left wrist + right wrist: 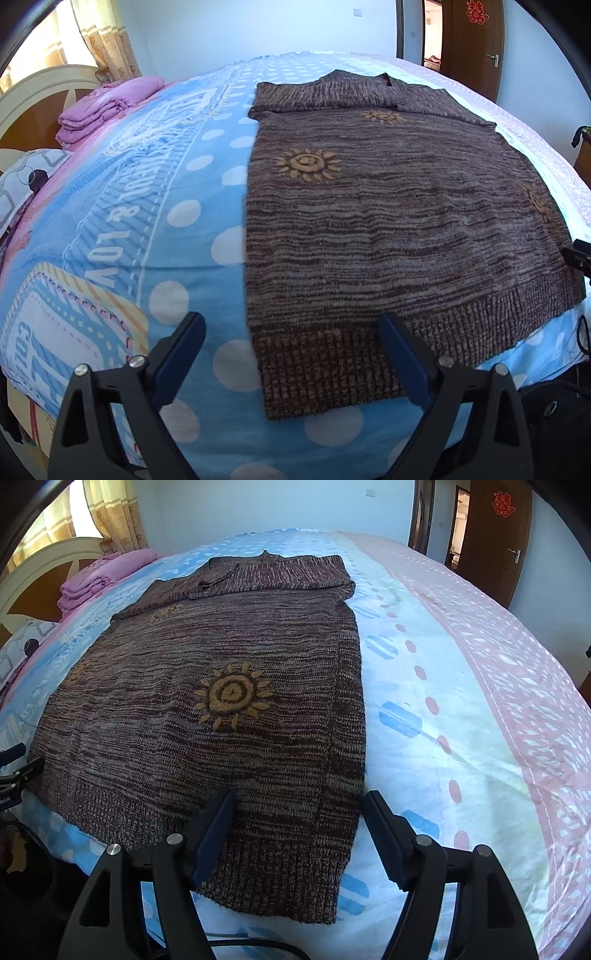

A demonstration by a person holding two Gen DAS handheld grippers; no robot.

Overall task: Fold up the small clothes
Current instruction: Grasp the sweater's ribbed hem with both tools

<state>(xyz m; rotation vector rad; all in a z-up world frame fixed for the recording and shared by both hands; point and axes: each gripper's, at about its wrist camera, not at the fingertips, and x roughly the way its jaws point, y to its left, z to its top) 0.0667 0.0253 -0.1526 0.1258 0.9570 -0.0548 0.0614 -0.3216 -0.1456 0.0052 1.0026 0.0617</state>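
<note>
A brown knitted sweater [388, 221] with yellow sun motifs lies flat on the bed, its sleeves folded across the top by the collar. My left gripper [291, 325] is open just above the near left hem corner, which lies between its spread fingers. The same sweater [203, 716] fills the right wrist view. There my right gripper [299, 801] is open over the near right hem corner, the side edge of the knit lying between its fingers. Neither pair of pads presses on the fabric.
The bed sheet [155, 221] is blue with white dots on the left, and the sheet [480, 701] turns pale with pink bands on the right. Folded pink bedding [99, 110] lies by the headboard [40, 88]. An open doorway [432, 33] and brown door stand behind.
</note>
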